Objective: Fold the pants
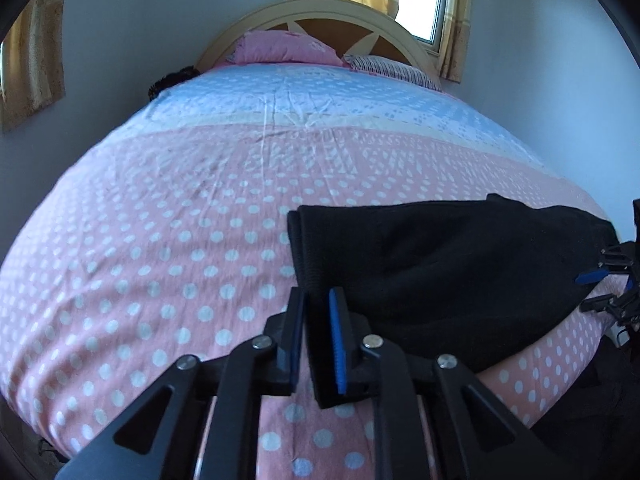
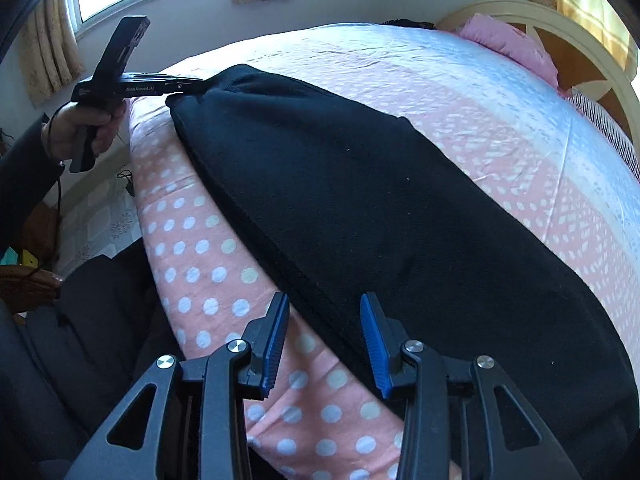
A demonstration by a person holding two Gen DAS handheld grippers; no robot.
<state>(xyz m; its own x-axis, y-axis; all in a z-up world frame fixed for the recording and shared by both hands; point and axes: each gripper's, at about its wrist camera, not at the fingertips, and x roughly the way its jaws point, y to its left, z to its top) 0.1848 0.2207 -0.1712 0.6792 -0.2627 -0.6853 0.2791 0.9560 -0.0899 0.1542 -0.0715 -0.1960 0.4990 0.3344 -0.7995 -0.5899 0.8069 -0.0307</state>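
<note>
Black pants [image 2: 360, 208] lie folded into a long band on the bed [image 1: 160, 220], along the near edge, on the pink polka-dot sheet.

Left gripper [image 1: 318, 340]: jaws nearly together, only a narrow gap between the blue pads. The near corner of the pants runs up to that gap, just ahead and to the right of the jaws. Whether cloth is pinched between them, cannot tell from the left wrist view. In the right wrist view the same gripper [image 2: 188, 84] sits at the far end of the pants, tip touching the fabric edge, held by a hand [image 2: 80, 128] in a dark sleeve (jaws themselves too small to read there).

Right gripper [image 2: 325, 344]: jaws released, wide apart, nothing between them. The near edge of the pants passes just ahead of the jaws, running diagonally; the right jaw overlaps the black cloth in view, the left one overlaps bare sheet.

Beyond the jaws, far end of the bed: pink pillow [image 1: 280, 48], striped pillow [image 1: 396, 68], cream headboard [image 1: 340, 12].
</note>
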